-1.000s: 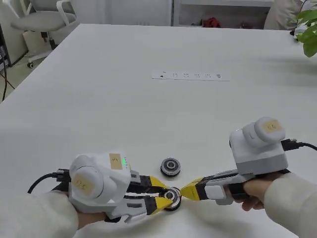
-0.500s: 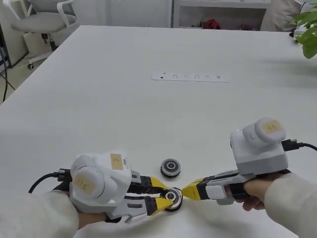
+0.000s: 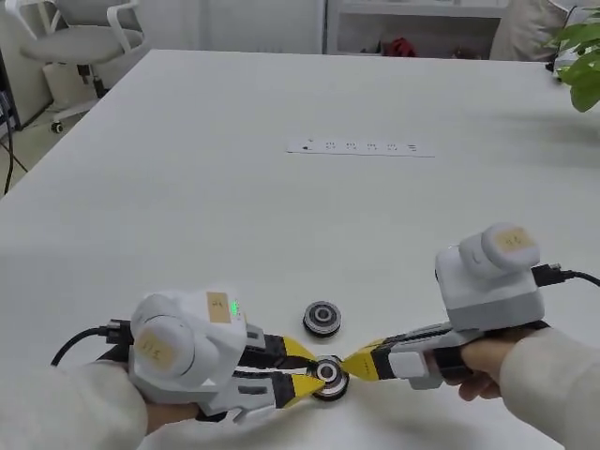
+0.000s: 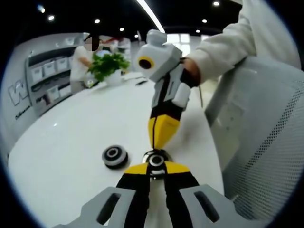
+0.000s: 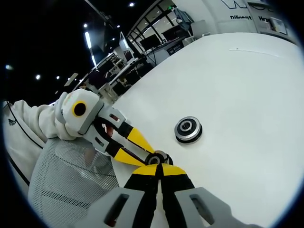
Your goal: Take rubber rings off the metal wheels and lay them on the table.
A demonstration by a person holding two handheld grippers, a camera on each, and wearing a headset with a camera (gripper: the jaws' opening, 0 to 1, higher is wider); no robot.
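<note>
The tan stickers (image 3: 218,305) on the gripper housings carry marks too small to read; a large "W" (image 4: 18,92) is legible on the wall in the left gripper view. The left gripper (image 3: 309,371) is held low and level over the table (image 3: 281,216), jaws clamped on either side of a metal wheel (image 3: 328,374). The right gripper (image 3: 358,363) reaches in from the opposite side with jaws together, tips touching that wheel's rim, and a second wheel (image 3: 322,318) lies just beside both jaw sets.

Two metal wheels (image 3: 322,318) (image 3: 329,373) lie near the tabletop's near edge, and one power strip (image 3: 361,145) lies toward its far edge. Two grippers work there, the left gripper (image 3: 307,373) and the right gripper (image 3: 353,364). Beyond the far corners stand one office chair (image 3: 80,37) and one plant (image 3: 581,58).
</note>
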